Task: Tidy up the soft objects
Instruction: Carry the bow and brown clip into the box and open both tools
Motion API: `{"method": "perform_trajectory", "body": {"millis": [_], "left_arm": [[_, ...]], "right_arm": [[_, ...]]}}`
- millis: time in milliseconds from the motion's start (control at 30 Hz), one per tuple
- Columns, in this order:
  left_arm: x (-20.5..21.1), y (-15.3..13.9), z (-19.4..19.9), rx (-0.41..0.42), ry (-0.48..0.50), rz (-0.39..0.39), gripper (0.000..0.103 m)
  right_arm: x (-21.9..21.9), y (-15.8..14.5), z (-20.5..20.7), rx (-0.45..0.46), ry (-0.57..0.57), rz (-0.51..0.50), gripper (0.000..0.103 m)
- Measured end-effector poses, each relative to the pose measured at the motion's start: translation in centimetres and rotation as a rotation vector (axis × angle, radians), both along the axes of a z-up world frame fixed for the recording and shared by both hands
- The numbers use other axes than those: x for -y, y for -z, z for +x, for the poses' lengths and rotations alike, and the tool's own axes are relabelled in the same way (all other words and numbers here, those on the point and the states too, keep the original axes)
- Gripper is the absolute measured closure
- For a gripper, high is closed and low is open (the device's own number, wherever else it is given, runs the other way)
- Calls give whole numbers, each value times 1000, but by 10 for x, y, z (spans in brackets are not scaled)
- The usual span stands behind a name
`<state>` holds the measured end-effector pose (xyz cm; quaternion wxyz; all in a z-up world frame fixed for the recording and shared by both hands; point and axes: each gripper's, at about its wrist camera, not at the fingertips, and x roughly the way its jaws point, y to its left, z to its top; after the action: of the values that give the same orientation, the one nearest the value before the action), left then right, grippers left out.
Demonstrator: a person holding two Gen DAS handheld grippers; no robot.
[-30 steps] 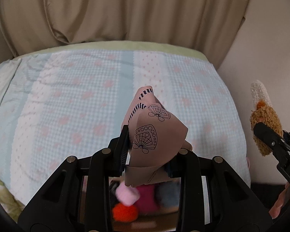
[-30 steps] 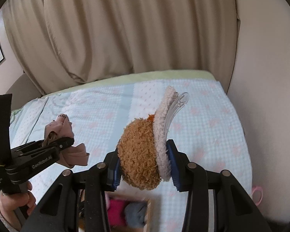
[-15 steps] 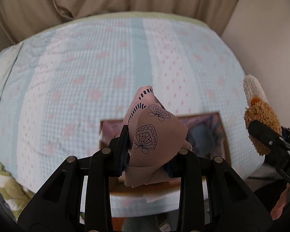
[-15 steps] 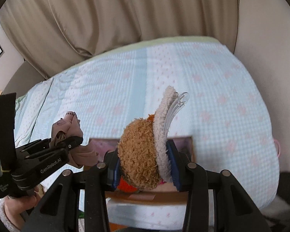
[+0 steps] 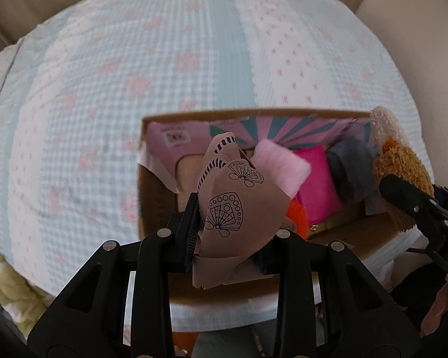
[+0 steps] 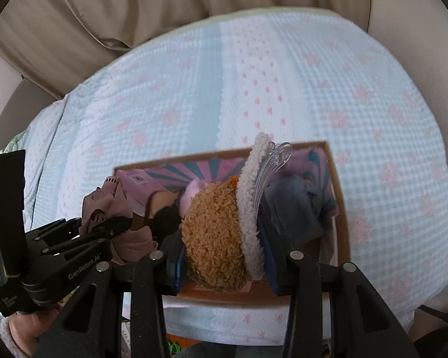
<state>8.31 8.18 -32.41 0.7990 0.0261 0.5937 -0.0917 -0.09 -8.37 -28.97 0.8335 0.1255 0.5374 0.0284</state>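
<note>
1. Blue-checked bedspread (image 5: 134, 89) fills the frame; beige curtain (image 6: 164, 9) along the top.
2. Cardboard box (image 5: 152, 197) at lower center holds pink, magenta and grey soft items.
3. Left gripper (image 5: 228, 232) clamps pink patterned cloth (image 5: 236, 208), lower center.
4. Right gripper (image 6: 224, 256) clamps brown plush toy (image 6: 212, 232) above the box, lower center.

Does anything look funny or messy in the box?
Nothing looks broken or spilled. The cardboard box on the bed holds a loose jumble of soft things, pink, magenta and grey. The left tool grips a patterned cloth above it, the right tool a fuzzy brown hair clip.
</note>
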Motion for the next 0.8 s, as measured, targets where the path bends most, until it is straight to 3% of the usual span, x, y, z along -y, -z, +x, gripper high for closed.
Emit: {"method": "perform_trajectory", "body": {"millis": [233,267,333,367,400,433,500,533,800], "left_arm": [[10,39,10,-41,46,32,75],[11,41,11,-43,54,38,70],[14,44,11,-49,68,35,45],[15,45,11,-53,78,34,17],[17,45,11,-59,89,40,0],[19,45,10,-60,96,50,0],[19,40,7,-47,106,63,0],[19,37,6,-42,112,65,0],[19,25,2,-40,110,93,0]], "right_arm": [[7,33,15,-63,-6,40,65],[7,34,17,-68,-5,45,65],[8,37,19,-78,-9,58,63],[9,38,21,-89,-12,64,59],[10,38,23,-93,-10,60,51],[11,38,25,-92,-7,51,44],[16,34,24,-90,-1,45,7],[18,33,23,-93,3,51,3],[26,25,22,-123,-16,23,1]]}}
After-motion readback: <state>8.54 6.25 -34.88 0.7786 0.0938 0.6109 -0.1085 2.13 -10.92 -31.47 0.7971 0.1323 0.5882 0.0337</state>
